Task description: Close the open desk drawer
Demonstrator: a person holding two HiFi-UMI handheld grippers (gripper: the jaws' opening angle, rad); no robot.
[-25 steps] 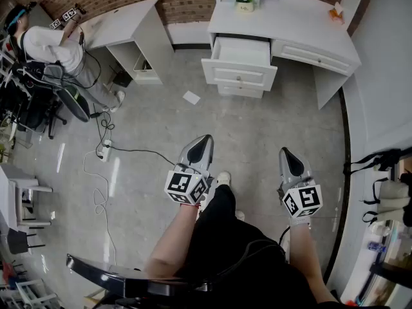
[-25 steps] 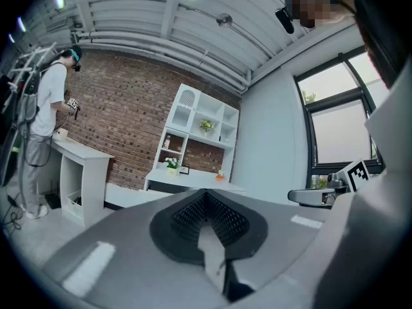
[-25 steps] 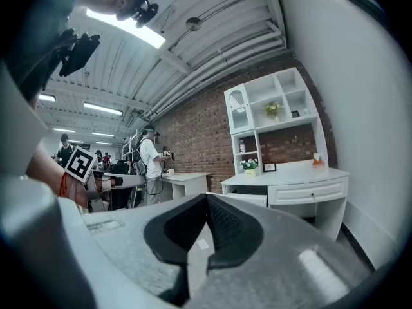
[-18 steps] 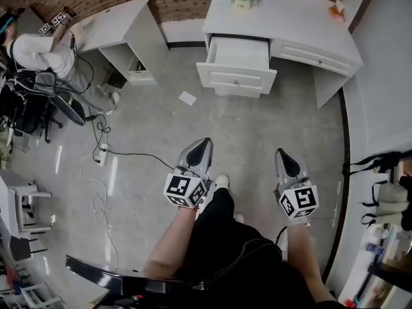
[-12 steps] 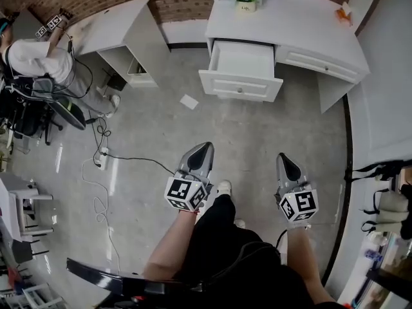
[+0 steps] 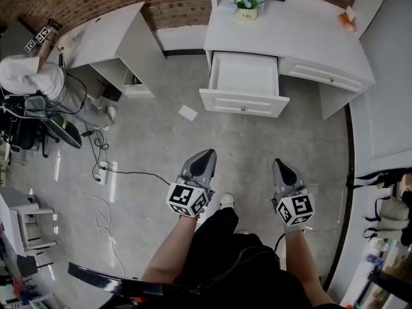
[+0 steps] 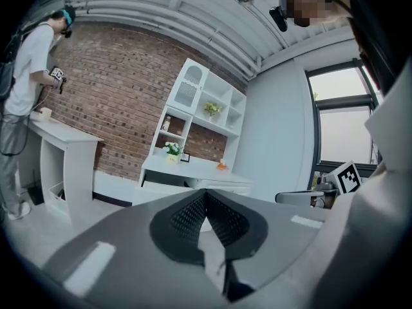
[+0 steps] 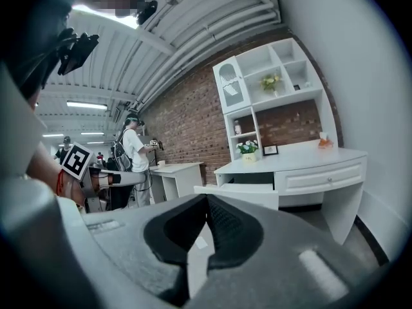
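Note:
The white desk [image 6: 309,37] stands against the brick wall, its left drawer [image 6: 244,76] pulled far out and empty, the knobbed front panel [image 6: 243,103] facing me. Both grippers hover over the floor well short of it, apart from it. My left gripper [image 6: 206,154] points at the drawer with jaws shut on nothing. My right gripper [image 6: 277,165] is also shut and empty. In the left gripper view the shut tips [image 7: 206,192] sit below the distant desk [image 7: 193,170]. The right gripper view shows the open drawer [image 8: 241,188] beyond the shut tips [image 8: 206,198].
A flower pot [image 6: 246,8] and an orange item [image 6: 347,19] sit on the desk. A second white desk [image 6: 109,37] stands at left, a person [image 6: 29,76] beside it. A cable with power strip [image 6: 103,169] and a paper [image 6: 188,112] lie on the floor.
The desk and its open drawer have come closer and lower in the head view. Both grippers stay shut and have shifted slightly down in the picture.

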